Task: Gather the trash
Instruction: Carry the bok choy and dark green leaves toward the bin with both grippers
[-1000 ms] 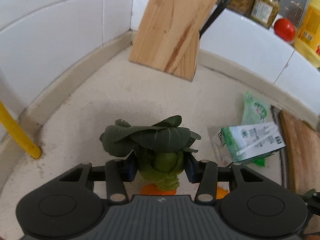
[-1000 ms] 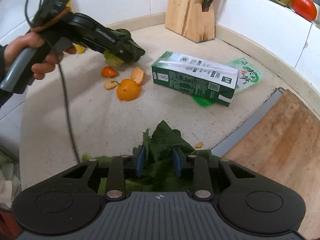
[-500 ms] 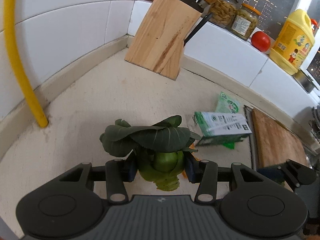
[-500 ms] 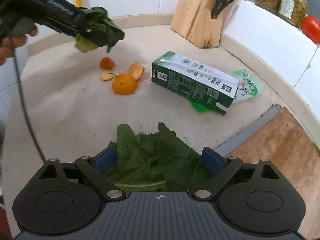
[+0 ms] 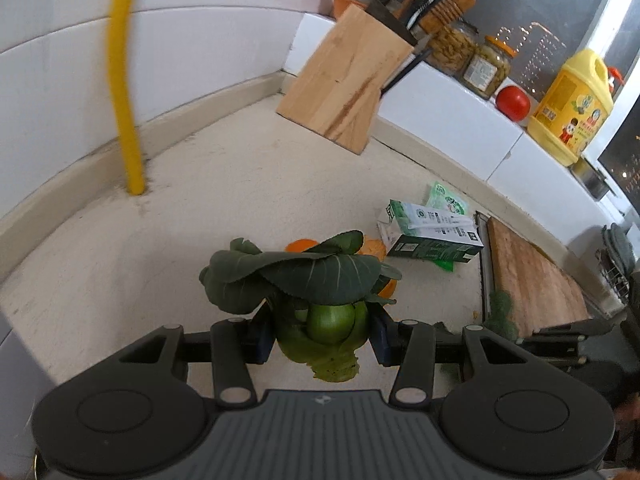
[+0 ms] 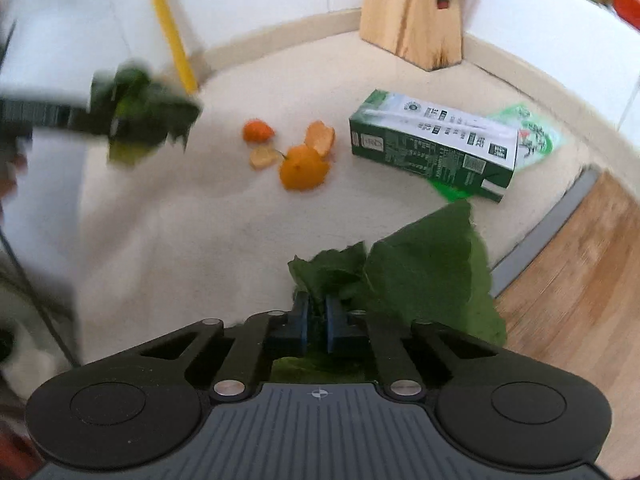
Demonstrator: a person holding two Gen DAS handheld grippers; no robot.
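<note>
While a speckled beige countertop point(image 5: 224, 184) fills both views, a green-and-white milk carton point(image 6: 434, 144) is seen lying on its side near the counter's back edge, just beside a wooden cutting board point(image 5: 532, 276). A small green bok choy with dark leaves point(image 5: 316, 304) is held above the counter, pinched at its stalk by the left gripper point(image 5: 322, 336). A torn dark green leaf point(image 6: 424, 268) is clamped in the right gripper point(image 6: 316, 318). Orange peel pieces point(image 6: 302, 166) are scattered mid-counter.
</note>
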